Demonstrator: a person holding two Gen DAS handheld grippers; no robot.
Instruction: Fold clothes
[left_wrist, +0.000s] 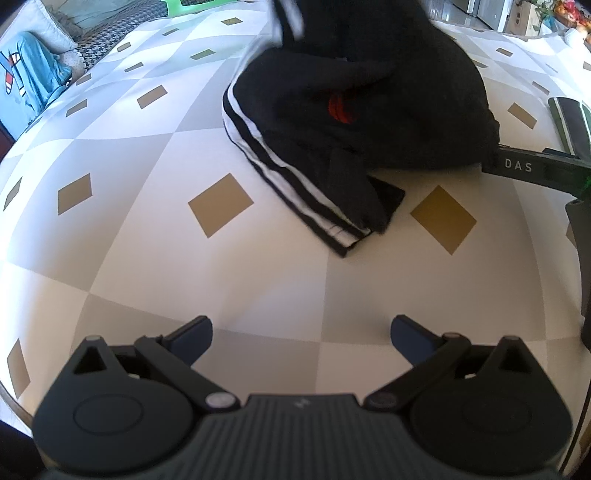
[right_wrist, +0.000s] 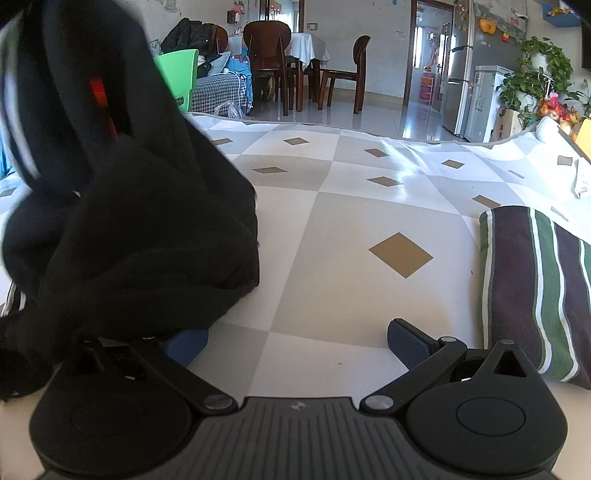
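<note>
Black track pants (left_wrist: 354, 110) with white side stripes heaped mid-mat (left_wrist: 147, 236), draped over right gripper's left finger. Left gripper (left_wrist: 301, 332) spread, empty. Right gripper (right_wrist: 297, 339) spread. Striped folded cloth (right_wrist: 532, 288) near mat's right edge.

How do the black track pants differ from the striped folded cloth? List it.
1. The black track pants lie in a bunched heap; the striped folded cloth lies flat and neat.
2. The pants are black with white side stripes and a red mark; the cloth carries dark, green and white bands.
3. The pants drape over the right gripper's left finger; the cloth lies beside it, untouched.

Both rest on the checked mat.
</note>
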